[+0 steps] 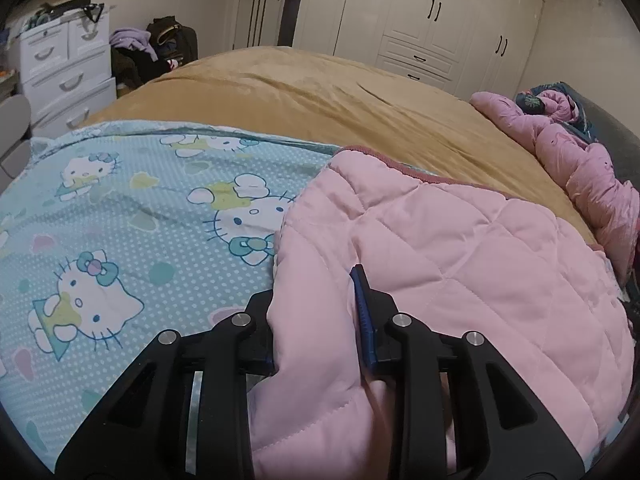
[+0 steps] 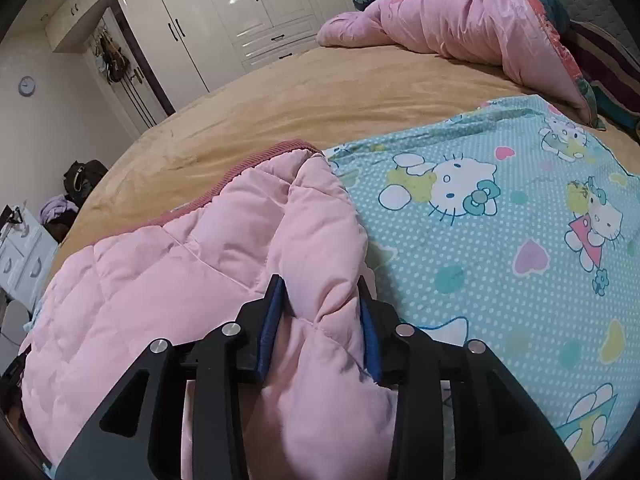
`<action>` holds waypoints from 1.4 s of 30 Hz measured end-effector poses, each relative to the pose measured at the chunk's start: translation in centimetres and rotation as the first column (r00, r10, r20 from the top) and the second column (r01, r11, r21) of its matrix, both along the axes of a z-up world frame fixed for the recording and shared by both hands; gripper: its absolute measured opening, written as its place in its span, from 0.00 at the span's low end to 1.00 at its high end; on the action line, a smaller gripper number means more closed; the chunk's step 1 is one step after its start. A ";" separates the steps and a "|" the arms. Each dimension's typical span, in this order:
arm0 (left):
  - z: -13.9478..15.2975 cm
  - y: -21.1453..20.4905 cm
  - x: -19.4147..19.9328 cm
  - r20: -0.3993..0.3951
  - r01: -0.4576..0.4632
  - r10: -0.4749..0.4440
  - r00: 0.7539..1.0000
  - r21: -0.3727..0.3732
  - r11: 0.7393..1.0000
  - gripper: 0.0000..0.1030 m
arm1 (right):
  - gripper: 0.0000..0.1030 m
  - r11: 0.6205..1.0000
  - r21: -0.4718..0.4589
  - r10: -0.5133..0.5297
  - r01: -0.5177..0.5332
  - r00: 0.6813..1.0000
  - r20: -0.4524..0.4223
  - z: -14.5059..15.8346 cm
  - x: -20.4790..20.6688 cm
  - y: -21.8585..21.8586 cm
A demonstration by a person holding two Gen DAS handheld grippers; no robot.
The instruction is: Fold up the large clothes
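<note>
A pale pink quilted jacket (image 1: pixel 460 248) with a darker pink ribbed edge lies on a blue cartoon-cat sheet (image 1: pixel 132 208) spread over the bed. My left gripper (image 1: pixel 316 284) is shut on a thick fold of the jacket's near edge; padding covers its left finger, and the blue pad (image 1: pixel 364 320) on the right presses into the fabric. In the right wrist view the pink jacket (image 2: pixel 180 272) has a puffy ridge running between the fingers of my right gripper (image 2: pixel 319 280). Both blue pads (image 2: pixel 270 324) show their faces and stand slightly off the fabric, so it is open.
The bed has a tan cover (image 1: pixel 320 92) beyond the sheet. A bundled pink quilt (image 2: pixel 460 20) lies at the head end. White wardrobes (image 1: pixel 432 20) line the far wall. A white drawer unit (image 1: pixel 64 68) and a pile of bags and clothes (image 1: pixel 160 48) stand beside the bed.
</note>
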State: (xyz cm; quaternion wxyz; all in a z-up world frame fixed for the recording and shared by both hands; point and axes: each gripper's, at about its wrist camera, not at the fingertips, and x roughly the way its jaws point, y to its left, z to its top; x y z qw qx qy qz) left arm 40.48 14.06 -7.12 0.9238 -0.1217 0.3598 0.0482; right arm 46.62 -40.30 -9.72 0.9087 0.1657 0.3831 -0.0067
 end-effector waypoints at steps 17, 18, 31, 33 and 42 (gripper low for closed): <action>8.5 0.1 -5.0 0.111 -0.080 0.073 0.991 0.055 0.995 0.91 | 0.90 0.992 -0.052 0.122 -0.115 0.978 0.166 8.2 -8.6 5.2; 9.1 -0.8 -5.7 0.120 -0.064 0.056 0.991 0.061 0.996 0.91 | 0.92 0.990 -0.056 0.139 -0.131 0.977 0.165 8.3 -9.2 6.1; 2.6 -13.3 -7.9 -0.074 0.200 -0.190 0.979 0.158 0.967 0.92 | 0.94 0.974 -0.115 0.197 -0.194 0.980 0.011 4.2 -11.8 13.3; 1.0 -13.9 -7.2 -0.119 0.185 -0.165 0.979 0.184 0.965 0.92 | 0.96 0.969 -0.130 0.206 -0.208 0.978 -0.028 2.9 -11.0 13.5; -1.4 -13.3 -6.0 -0.091 0.168 -0.155 0.984 0.152 0.974 0.92 | 0.96 0.965 -0.149 0.212 -0.217 0.976 -0.046 -0.1 -10.1 14.1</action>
